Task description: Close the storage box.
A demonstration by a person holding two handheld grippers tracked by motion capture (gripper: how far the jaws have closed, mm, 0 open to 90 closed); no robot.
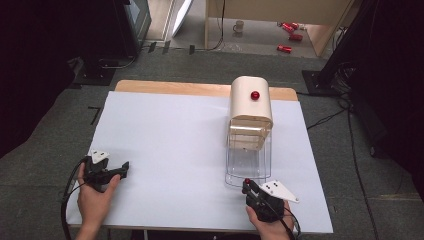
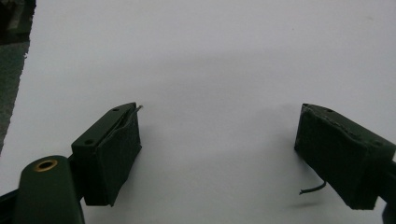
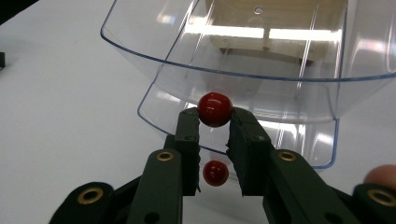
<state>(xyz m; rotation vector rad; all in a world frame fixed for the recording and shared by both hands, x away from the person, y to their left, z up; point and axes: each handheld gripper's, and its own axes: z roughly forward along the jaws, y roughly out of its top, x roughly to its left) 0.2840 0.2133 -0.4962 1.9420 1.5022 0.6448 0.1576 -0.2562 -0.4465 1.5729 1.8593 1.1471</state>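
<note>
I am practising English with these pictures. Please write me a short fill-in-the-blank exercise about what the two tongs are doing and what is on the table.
1. The right tongs are shut on a small ball whose colour is ____.
2. The left tongs are ____, with nothing between their jaws.
3. The clear plastic tray sticks out from a box whose colour is ____.
4. The sheet covering the table is ____.

Missing words: red; open; cream; white

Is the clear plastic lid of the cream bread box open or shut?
Open. The clear plastic lid is swung down onto the white table, and the right gripper pinches its red round knob.
</note>
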